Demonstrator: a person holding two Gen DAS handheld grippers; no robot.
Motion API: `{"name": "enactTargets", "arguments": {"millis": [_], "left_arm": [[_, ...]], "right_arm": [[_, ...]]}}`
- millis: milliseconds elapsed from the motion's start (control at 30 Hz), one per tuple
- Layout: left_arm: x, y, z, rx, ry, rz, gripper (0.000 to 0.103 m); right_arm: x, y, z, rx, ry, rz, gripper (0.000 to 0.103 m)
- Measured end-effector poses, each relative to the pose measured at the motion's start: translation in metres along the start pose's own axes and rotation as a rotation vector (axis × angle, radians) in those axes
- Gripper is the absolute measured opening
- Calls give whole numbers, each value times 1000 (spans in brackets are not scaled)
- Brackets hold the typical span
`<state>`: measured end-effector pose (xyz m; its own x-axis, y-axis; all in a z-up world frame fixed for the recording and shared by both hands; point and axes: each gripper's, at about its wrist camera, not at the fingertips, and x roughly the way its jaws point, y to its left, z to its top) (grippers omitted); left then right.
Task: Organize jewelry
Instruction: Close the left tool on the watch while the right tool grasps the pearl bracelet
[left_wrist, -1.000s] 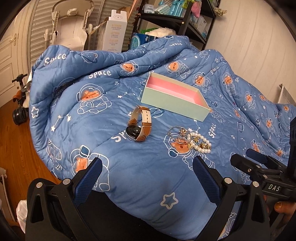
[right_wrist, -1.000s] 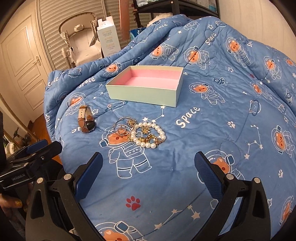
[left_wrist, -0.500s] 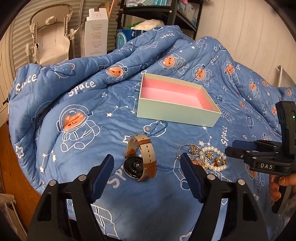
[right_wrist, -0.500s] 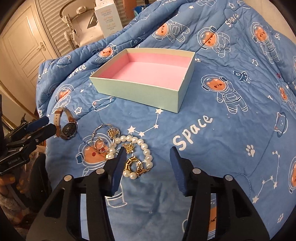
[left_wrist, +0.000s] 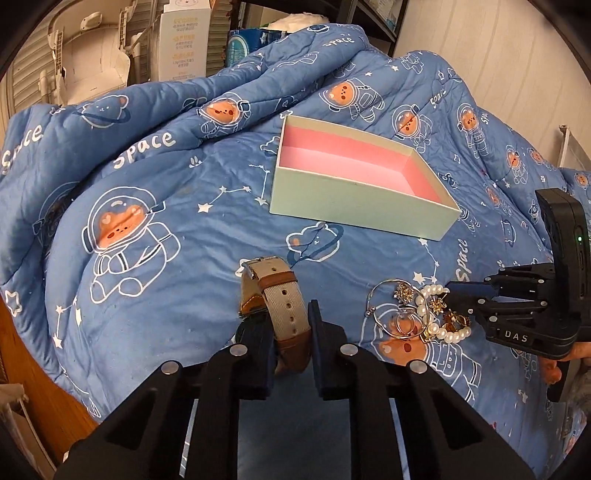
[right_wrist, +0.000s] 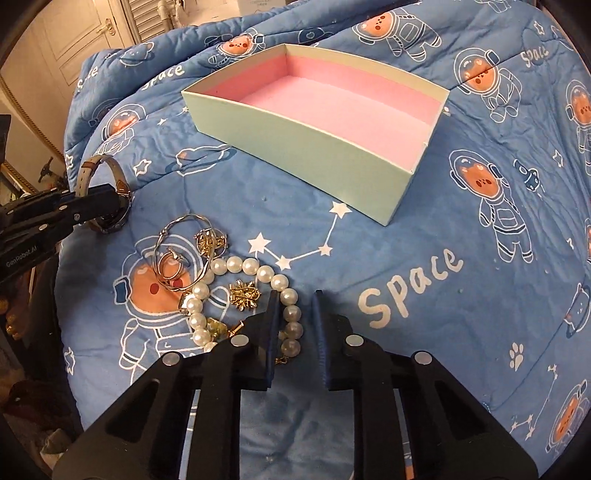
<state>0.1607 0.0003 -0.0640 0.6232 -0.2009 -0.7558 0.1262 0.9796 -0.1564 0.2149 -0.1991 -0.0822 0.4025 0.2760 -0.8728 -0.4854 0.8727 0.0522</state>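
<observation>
The left gripper (left_wrist: 290, 325) is clenched on the watch (left_wrist: 275, 295), its pads on either side of the strap; the strap's long axis runs from the gripper away toward the box (left_wrist: 354, 206); the watch rests on the blue quilt (left_wrist: 155, 258) of the bed, near and left of the box. The right gripper (right_wrist: 295, 314) is closing with the pearl bracelet (right_wrist: 291, 314) between its jaws; the bracelet lies curled in the jewelry pile (right_wrist: 192, 266), near the box, whose long axis runs left to right.
</observation>
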Motion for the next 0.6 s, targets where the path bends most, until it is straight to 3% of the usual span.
{"name": "enactTargets", "arguments": {"millis": [33,300,600], "left_arm": [[0,-1,0,4,-2,-1,15],[-6,-5,5,12,-9,-35,14],[-21,-6,15,-11,14,-113,14]], "right_arm": [[0,-1,1,0,0,7,10],[-15,0,3,-5,-42,32,10],[-52,7,11,9,-88,139,10]]}}
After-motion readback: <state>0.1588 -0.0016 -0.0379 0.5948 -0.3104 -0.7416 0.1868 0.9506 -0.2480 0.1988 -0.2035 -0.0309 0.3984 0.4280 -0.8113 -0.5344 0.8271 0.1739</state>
